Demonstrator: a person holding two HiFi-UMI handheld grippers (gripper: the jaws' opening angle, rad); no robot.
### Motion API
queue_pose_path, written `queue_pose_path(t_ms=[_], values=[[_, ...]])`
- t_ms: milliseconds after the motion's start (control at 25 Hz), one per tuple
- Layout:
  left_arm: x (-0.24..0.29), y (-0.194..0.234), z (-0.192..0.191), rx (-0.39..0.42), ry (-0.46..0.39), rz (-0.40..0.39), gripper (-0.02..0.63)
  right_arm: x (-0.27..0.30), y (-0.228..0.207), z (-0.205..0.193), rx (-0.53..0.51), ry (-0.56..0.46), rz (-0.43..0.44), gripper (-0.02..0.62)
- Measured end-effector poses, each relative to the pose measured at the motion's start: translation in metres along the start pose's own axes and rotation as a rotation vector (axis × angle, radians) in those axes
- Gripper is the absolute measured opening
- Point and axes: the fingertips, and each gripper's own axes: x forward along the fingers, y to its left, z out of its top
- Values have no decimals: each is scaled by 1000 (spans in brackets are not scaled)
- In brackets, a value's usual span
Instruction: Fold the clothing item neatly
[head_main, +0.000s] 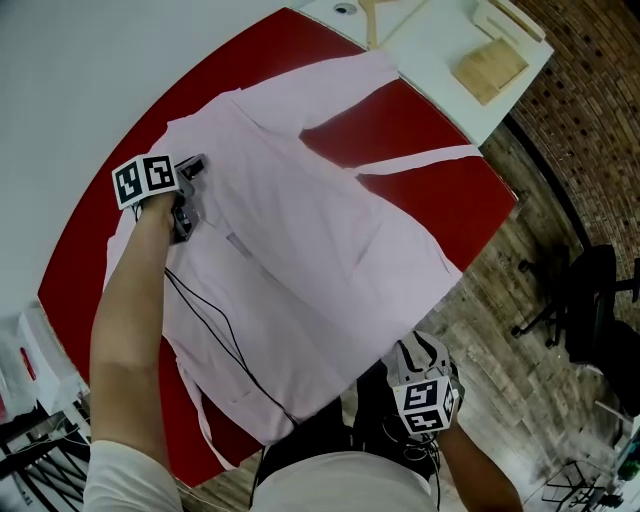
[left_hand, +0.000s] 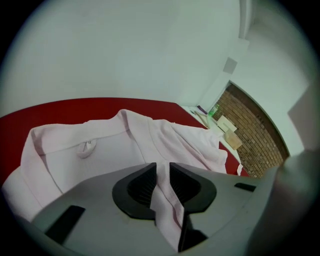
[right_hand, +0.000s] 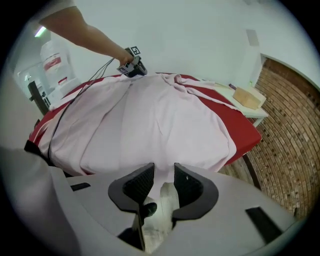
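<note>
Pink shirt (head_main: 300, 250) lies spread on the red tabletop (head_main: 480, 200), its hem draped off the near edge. Left tongs (left_hand: 162, 172) are slack, with an edge fold lying loose between them. Right tongs (right_hand: 164, 175) are parted too, hem cloth in the gap but not pinched. Fabric looks light and limp and probably creases easily. Best grip is at seams or hem corners, through both layers.

The pale pink cloth shirt (head_main: 300, 240) lies spread out on the red counter (head_main: 470, 190). Its collar (left_hand: 65, 137) is at the far left. Its near edge hangs over the side.
</note>
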Motion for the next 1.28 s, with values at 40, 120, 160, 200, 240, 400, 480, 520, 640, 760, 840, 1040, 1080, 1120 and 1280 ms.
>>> queue_pose_path(t_ms=[40, 120, 160, 200, 240, 400, 480, 520, 640, 760, 840, 1040, 1080, 1120, 1280], values=[[4, 2, -1, -9, 14, 11, 80, 0, 1, 5, -23, 14, 5, 126], [9, 7, -3, -26, 43, 35, 80, -1, 2, 10, -54, 33, 14, 126], [10, 9, -3, -30, 53, 49, 80, -2, 0, 13, -56, 27, 15, 126], [12, 11, -2, -32, 57, 60, 80, -4, -2, 15, -55, 19, 13, 126], [13, 11, 0, -33, 55, 67, 76, -5, -3, 16, -53, 13, 12, 126], [10, 15, 8, -41, 5, 75, 20, -9, -6, 34, -70, -34, -4, 124], [6, 20, 11, -27, -12, 90, 20, -10, -8, 50, -77, -75, -15, 114], [4, 23, 12, -20, -17, 95, 20, -8, -8, 56, -82, -86, -13, 106], [1, 29, 11, -15, -22, 95, 20, 8, -5, 53, -92, -60, 12, 91], [0, 28, 14, -18, -43, 76, 20, 16, -11, 39, -32, -23, 32, 53], [2, 25, 17, -33, -66, 40, 21, 14, -15, 34, -4, -13, 33, 51], [-3, 35, 36, -49, -152, 30, 24, 16, -11, 37, -29, 6, 24, 40], [-3, 38, 41, -46, -159, 34, 35, 16, -11, 37, -30, 8, 23, 38], [-2, 39, 44, -43, -159, 33, 50, 16, -11, 37, -31, 9, 22, 37], [12, 37, 53, -6, -119, 30, 90, 15, -11, 38, -44, 16, 30, 37]])
